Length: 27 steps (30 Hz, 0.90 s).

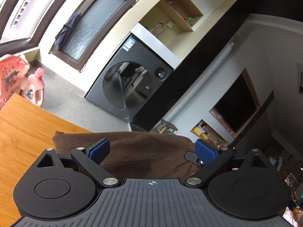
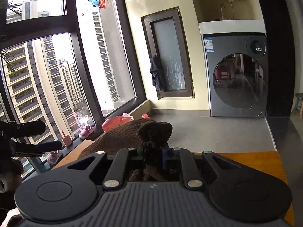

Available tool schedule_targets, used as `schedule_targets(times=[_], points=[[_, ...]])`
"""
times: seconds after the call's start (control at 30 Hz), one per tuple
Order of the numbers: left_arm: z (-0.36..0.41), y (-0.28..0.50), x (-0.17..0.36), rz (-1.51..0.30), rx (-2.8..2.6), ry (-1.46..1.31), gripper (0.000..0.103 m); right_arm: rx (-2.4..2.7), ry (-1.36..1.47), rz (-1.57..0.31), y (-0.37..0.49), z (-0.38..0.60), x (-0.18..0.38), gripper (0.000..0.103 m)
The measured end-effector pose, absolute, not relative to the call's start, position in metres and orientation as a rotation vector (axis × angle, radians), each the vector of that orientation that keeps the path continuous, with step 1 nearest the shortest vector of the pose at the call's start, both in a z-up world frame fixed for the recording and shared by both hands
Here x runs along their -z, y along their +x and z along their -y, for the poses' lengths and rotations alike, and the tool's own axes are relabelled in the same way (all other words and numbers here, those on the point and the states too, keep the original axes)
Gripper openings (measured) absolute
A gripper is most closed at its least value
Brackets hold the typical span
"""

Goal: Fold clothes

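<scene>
Right gripper [image 2: 154, 154]: fingers clamped on bunched brown corduroy garment [image 2: 153, 132]; left gripper [image 1: 152, 150]: fingers wide over ribbed cloth on wooden tabletop [image 1: 24, 132]

A home laundry balcony; washing machine [image 2: 236, 75], detergent jug [image 1: 35, 87], high-rise windows [image 2: 47, 66].
</scene>
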<state>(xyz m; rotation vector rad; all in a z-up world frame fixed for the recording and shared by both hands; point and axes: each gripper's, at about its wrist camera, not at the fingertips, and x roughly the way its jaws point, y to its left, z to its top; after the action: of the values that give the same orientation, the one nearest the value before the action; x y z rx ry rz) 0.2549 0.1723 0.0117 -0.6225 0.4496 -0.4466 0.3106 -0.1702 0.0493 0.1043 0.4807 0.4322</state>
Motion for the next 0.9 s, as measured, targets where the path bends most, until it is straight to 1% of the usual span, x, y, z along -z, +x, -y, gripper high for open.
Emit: schedule_targets(times=[0.1,0.13,0.2,0.23,0.3,0.4,0.53,0.67,0.8,0.83,0.87,0.9], points=[[-0.165,0.265,0.01,-0.519,0.434,-0.603,0.1,-0.363,0.099,-0.599,0.32,0.181,-0.018,0.016],[-0.164,0.267,0.017,-0.541,0.427,-0.594,0.1,-0.357,0.092,-0.605,0.321,0.182,-0.014,0.019],[-0.161,0.271,0.032,-0.585,0.412,-0.576,0.1,-0.344,0.078,-0.616,0.321,0.183,-0.005,0.039],[-0.16,0.274,0.039,-0.607,0.404,-0.567,0.1,-0.338,0.072,-0.622,0.322,0.184,0.0,0.04],[-0.158,0.278,0.052,-0.648,0.39,-0.549,0.1,-0.326,0.058,-0.634,0.322,0.185,0.009,0.049],[-0.159,0.278,0.048,-0.658,0.381,-0.541,0.1,-0.308,0.041,-0.645,0.322,0.187,0.021,0.058],[-0.157,0.281,0.049,-0.664,0.391,-0.555,0.102,-0.334,0.118,-0.543,0.307,0.202,-0.005,0.059],[-0.156,0.285,0.049,-0.671,0.4,-0.569,0.103,-0.468,0.225,-0.509,0.305,0.198,-0.021,0.059],[-0.154,0.288,0.05,-0.677,0.41,-0.583,0.103,-0.504,0.266,-0.605,0.32,0.183,0.003,0.059],[-0.154,0.289,0.05,-0.678,0.412,-0.587,0.103,-0.486,0.256,-0.641,0.324,0.181,0.016,0.058],[-0.153,0.29,0.05,-0.68,0.414,-0.59,0.103,-0.474,0.246,-0.666,0.327,0.179,0.026,0.053],[-0.153,0.291,0.05,-0.682,0.417,-0.594,0.103,-0.482,0.24,-0.655,0.326,0.179,0.03,0.053]])
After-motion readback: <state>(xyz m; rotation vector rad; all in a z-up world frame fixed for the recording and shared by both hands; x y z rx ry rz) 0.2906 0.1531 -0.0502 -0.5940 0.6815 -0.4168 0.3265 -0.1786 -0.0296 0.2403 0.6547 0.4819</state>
